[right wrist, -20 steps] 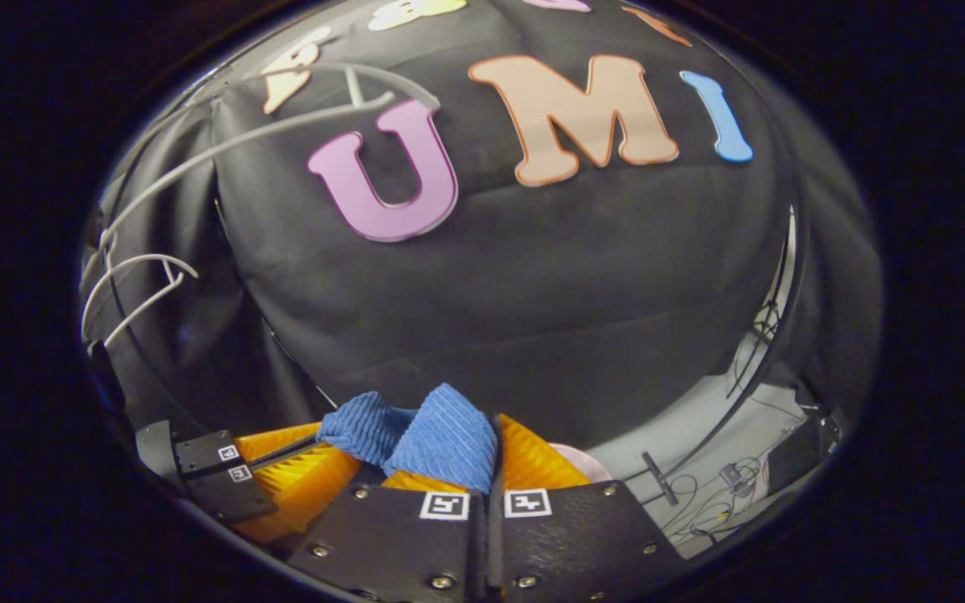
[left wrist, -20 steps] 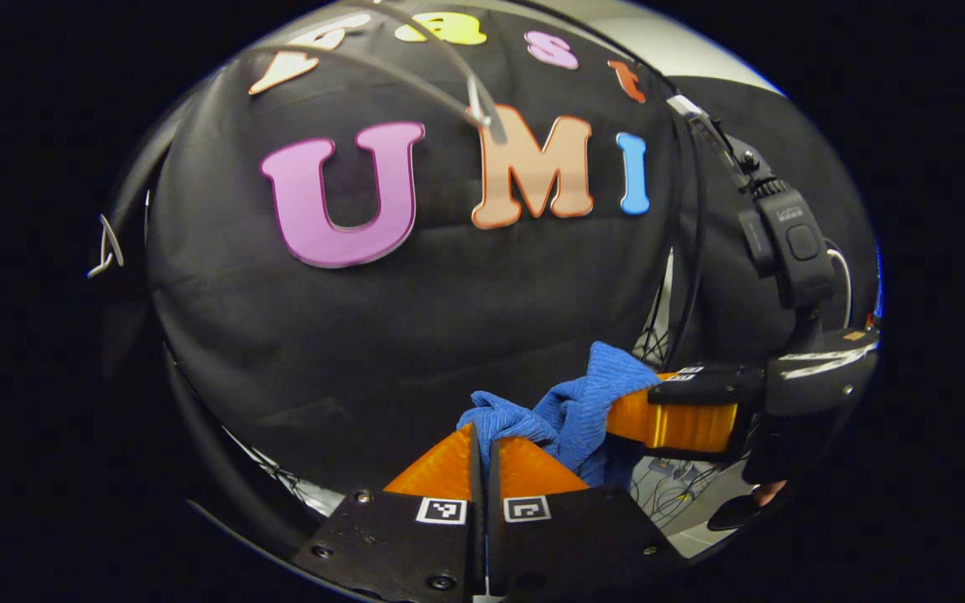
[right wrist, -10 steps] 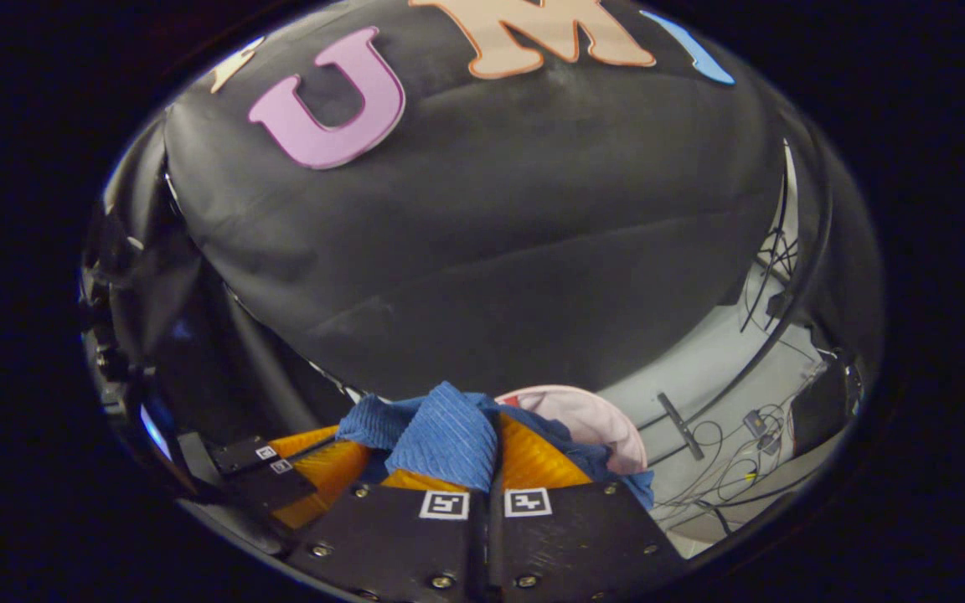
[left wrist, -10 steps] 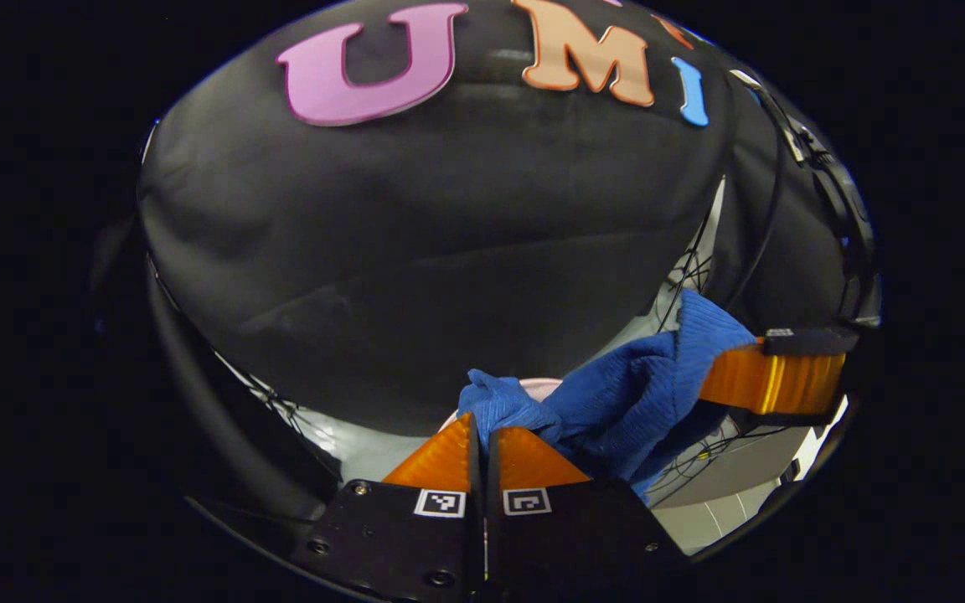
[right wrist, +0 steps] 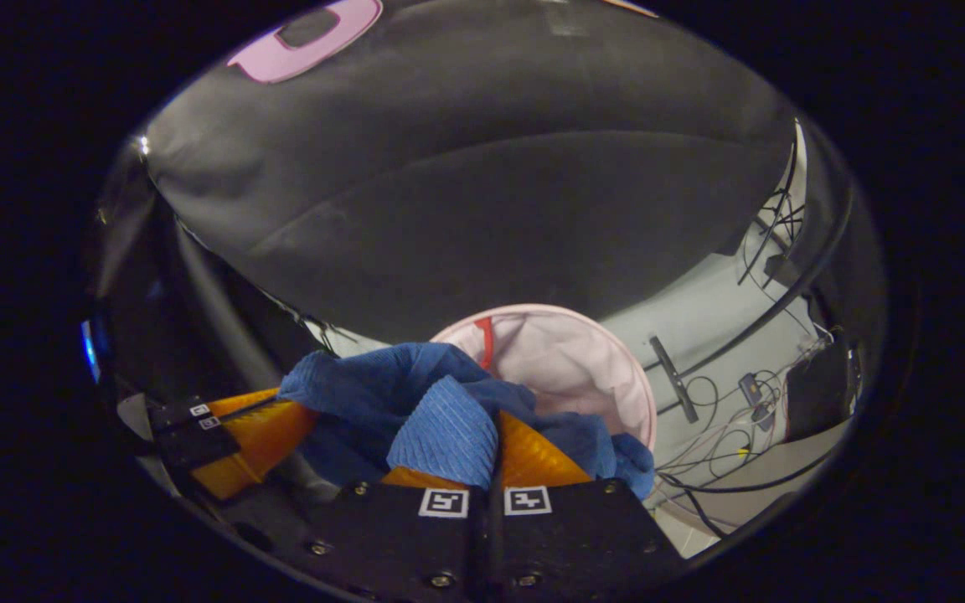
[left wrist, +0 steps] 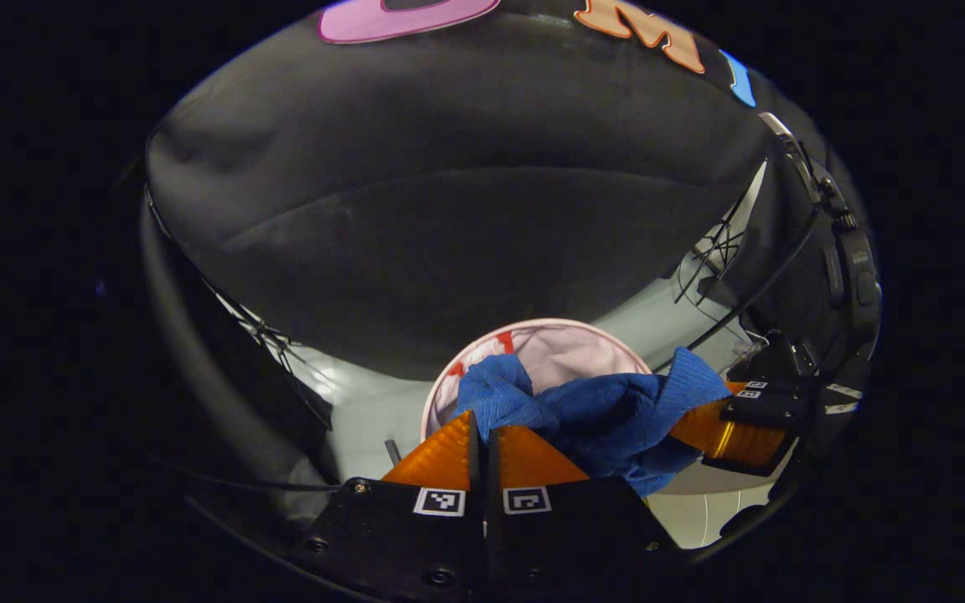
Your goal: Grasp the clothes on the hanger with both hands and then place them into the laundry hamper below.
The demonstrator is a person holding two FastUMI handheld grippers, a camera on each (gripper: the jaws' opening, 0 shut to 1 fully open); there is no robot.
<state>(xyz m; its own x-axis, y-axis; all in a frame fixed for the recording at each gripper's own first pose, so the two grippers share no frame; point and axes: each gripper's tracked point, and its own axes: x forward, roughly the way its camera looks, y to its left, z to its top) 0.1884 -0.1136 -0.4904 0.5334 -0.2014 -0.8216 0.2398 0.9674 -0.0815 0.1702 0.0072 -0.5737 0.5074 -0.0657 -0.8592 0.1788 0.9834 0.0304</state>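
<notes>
- Change since a second ago: hangers and upper wall gone from sight; pink laundry hamper (left wrist: 545, 352) risen into the middle of both views. Both tongs lowered together with the load. Judged: garment already off the hanger, descent toward the hamper under way, release not yet due.
- Blue clothes (left wrist: 591, 410): ribbed knit, bunched, strung between the two tongs, hanging over the near rim of the hamper (right wrist: 570, 360); whether any fabric touches the rim, cannot tell.
- Left tongs (left wrist: 482, 435): clenched, fingers pressed together with a fold of the blue clothes pinched at the tips. Seen also at lower left of the right gripper view (right wrist: 269, 423), fabric running from its tip.
- Right tongs (right wrist: 495, 448): clenched on the blue clothes (right wrist: 441, 419), a fold draped over the left finger. Seen also at right of the left gripper view (left wrist: 704, 423), cloth trailing from it.
- Hamper: on pale floor, cables (right wrist: 725, 435) lying to its right.
- Judged remaining: bring load over the opening, then loosen both.
</notes>
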